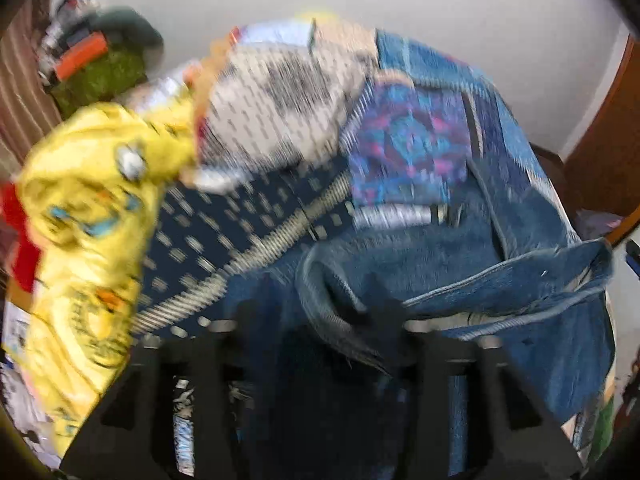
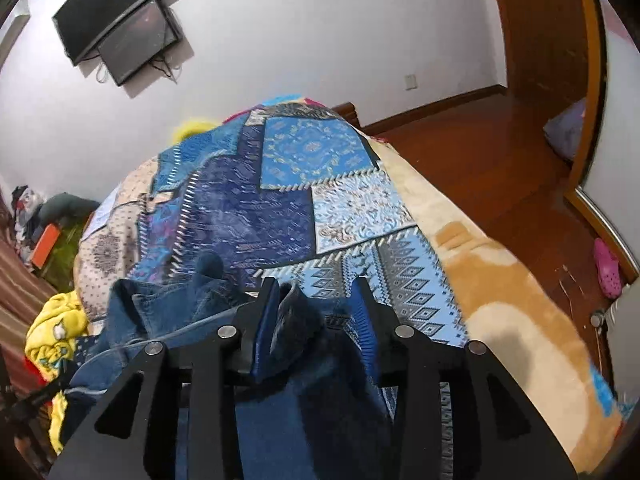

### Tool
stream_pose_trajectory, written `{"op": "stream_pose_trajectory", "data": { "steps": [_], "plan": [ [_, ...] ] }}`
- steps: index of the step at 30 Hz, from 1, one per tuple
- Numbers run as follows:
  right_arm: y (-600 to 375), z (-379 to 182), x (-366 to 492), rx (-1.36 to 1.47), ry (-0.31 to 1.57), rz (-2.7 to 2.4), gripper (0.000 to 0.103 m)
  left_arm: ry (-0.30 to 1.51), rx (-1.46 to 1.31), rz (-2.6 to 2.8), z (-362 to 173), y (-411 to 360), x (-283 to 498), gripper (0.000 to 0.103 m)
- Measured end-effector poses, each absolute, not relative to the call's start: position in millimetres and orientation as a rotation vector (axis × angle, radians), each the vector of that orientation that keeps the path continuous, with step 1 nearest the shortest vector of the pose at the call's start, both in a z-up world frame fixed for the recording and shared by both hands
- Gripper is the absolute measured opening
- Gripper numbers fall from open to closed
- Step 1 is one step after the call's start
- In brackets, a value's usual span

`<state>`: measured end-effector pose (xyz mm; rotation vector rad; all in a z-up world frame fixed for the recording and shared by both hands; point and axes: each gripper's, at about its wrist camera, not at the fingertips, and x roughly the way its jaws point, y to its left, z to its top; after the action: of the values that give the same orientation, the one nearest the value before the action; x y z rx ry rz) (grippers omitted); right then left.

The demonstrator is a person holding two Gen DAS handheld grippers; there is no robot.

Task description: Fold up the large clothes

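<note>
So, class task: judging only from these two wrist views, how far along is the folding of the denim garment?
Done: the denim garment lies bunched on the patchwork bedspread, with no neat fold visible. In hand: denim sits between the parted fingers of the right gripper; the left gripper, blurred, stands open over the cloth. Left: flattening and folding it; the yellow garment beside it lies crumpled.

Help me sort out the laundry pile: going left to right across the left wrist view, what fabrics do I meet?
Red cloth → yellow printed garment → dark navy dotted fabric → blue denim garment. The picture is motion-blurred, so the pale and purple patches of the bedspread higher up are left out.
</note>
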<state>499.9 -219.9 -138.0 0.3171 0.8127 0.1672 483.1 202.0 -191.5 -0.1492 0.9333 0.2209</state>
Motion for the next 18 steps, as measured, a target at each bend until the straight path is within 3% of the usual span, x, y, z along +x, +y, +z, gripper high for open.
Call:
{"op": "stream_pose_trajectory", "data": {
  "steps": [5, 11, 18],
  "plan": [
    [-202.3, -107.4, 474.1, 0.231, 0.771, 0.296, 0.051, 0.829, -0.139, 0.252, -151.6, 197.9, 454.8, 0.093],
    [-148.1, -104.1, 435.0, 0.052, 0.754, 0.446, 0.085, 0.917, -0.040, 0.128, -173.3, 156.8, 435.7, 0.093],
    [-85.4, -156.0, 425.6, -0.101, 0.879, 0.540, 0.088, 0.973, 0.077, -0.036, -221.7, 93.5, 424.6, 0.093]
  ]
}}
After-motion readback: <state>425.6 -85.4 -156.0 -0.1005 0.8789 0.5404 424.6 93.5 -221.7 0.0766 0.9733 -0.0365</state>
